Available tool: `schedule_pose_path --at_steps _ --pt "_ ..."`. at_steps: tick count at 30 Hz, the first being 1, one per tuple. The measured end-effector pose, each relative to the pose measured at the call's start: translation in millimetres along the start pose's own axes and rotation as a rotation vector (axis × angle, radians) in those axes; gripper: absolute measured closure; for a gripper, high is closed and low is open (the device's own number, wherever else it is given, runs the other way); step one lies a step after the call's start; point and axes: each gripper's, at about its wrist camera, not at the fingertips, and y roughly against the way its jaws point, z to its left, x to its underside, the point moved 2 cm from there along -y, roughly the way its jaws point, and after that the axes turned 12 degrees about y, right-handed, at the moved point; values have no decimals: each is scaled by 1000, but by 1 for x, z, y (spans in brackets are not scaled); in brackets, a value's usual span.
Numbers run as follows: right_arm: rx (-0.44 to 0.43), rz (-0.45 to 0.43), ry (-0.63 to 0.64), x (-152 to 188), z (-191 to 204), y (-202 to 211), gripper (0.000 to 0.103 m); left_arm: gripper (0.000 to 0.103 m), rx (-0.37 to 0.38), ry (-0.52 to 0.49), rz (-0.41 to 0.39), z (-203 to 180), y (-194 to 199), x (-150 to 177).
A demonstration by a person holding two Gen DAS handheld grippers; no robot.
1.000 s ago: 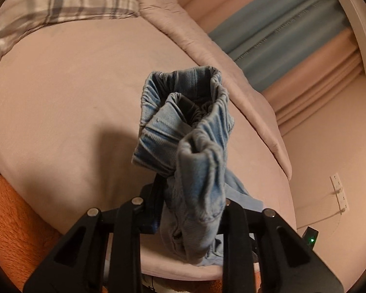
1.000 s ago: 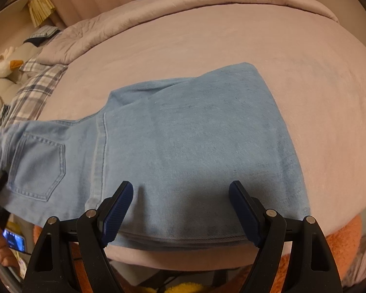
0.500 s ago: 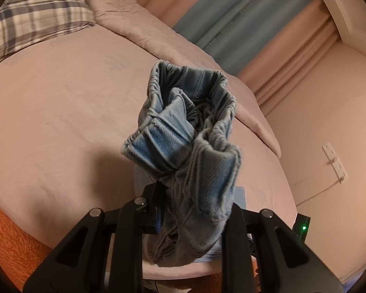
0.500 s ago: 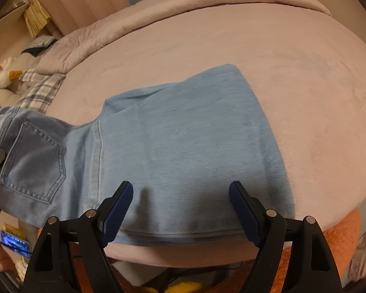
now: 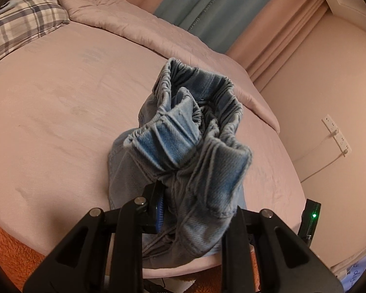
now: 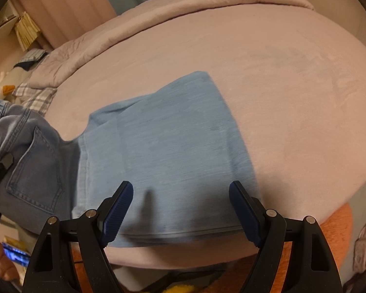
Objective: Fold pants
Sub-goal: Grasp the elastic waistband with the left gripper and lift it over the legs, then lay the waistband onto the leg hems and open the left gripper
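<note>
One fold pending — left gripper (image 5: 195, 210) clamps jeans (image 6: 163, 146) waistband, right gripper (image 6: 180, 210) gaping, empty — next lay waistband over legs.

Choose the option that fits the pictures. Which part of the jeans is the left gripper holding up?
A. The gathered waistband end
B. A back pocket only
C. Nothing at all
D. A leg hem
A: in the left wrist view the left gripper is clamped on the bunched waistband end of the jeans, while the legs lie flat on the bed.
</note>
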Motion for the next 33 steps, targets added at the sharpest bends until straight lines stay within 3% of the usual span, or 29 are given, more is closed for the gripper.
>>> schedule_pose_path --at_steps 18,33 --pt "-62 -20 -32 -1 -11 3 22 82 20 -48 207 -9 -76 8" --pt "-69 -15 -27 1 -12 2 22 78 8 -29 305 -5 -116 18"
